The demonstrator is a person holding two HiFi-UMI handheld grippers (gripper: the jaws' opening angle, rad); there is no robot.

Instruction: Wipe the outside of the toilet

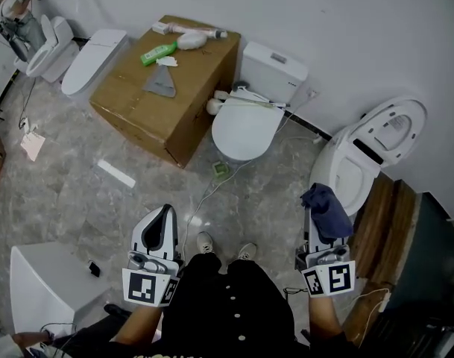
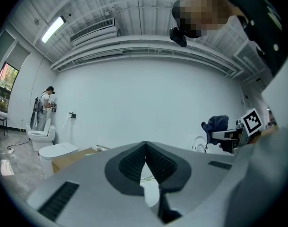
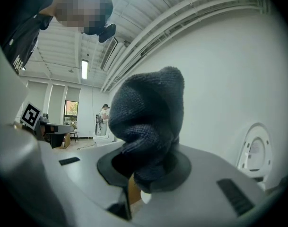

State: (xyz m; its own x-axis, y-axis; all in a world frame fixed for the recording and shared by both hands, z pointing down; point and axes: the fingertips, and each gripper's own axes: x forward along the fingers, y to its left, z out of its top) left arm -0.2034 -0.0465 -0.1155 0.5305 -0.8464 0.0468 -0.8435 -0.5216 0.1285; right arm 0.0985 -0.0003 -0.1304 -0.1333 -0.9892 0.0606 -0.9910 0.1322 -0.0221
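A white toilet (image 1: 248, 129) with its lid down and tank (image 1: 273, 71) against the wall stands ahead of me. My right gripper (image 1: 322, 203) is shut on a dark blue cloth (image 1: 327, 209), which bunches up above the jaws in the right gripper view as the cloth (image 3: 148, 122). It hangs just left of an open-lidded toilet (image 1: 361, 159). My left gripper (image 1: 161, 222) is shut with nothing in it, low at the left; its pads (image 2: 134, 163) meet at the tips. Both grippers are well short of the middle toilet.
A cardboard box (image 1: 171, 88) with a green bottle (image 1: 158, 53), a brush and a grey cloth stands left of the toilet. More toilets (image 1: 92, 60) line the far left, where a person (image 1: 14, 21) works. A wooden pallet (image 1: 383, 230) lies at the right. A hose (image 1: 212, 189) trails on the floor.
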